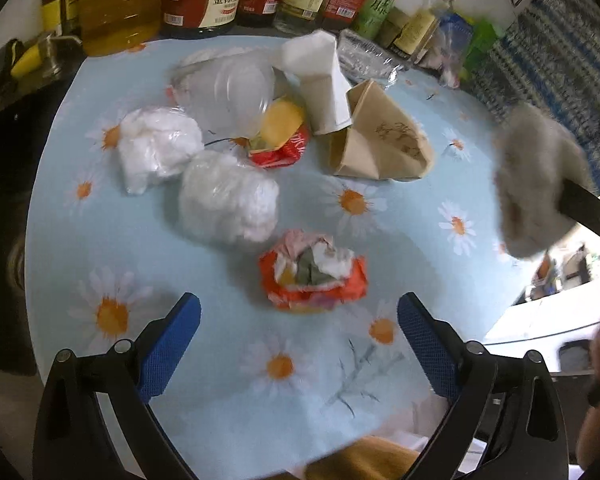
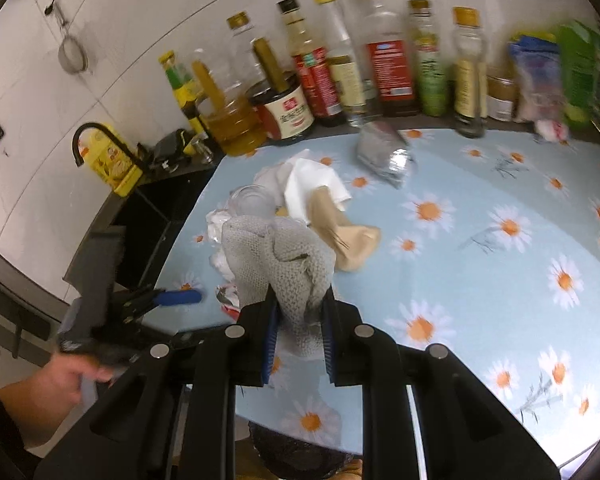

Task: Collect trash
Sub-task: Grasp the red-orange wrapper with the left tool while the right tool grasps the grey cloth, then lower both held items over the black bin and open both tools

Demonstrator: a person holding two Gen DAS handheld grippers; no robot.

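Observation:
Trash lies on a daisy-print tablecloth (image 1: 400,216). A crumpled orange wrapper (image 1: 314,276) sits just ahead of my open left gripper (image 1: 300,320). Behind it are two white plastic wads (image 1: 228,200), a clear plastic cup (image 1: 236,92), a red wrapper (image 1: 280,148), a white paper cup (image 1: 324,80) and a brown paper bag (image 1: 380,136). My right gripper (image 2: 300,312) is shut on a grey knitted cloth (image 2: 284,256), held above the table; the cloth also shows in the left wrist view (image 1: 536,184). The left gripper shows in the right wrist view (image 2: 176,298).
A row of oil and sauce bottles (image 2: 340,68) lines the back of the table. A crinkled foil bag (image 2: 384,152) lies near them. A dark sink with a black tap (image 2: 100,140) is left of the table. A black bag (image 2: 300,456) sits below the table's front edge.

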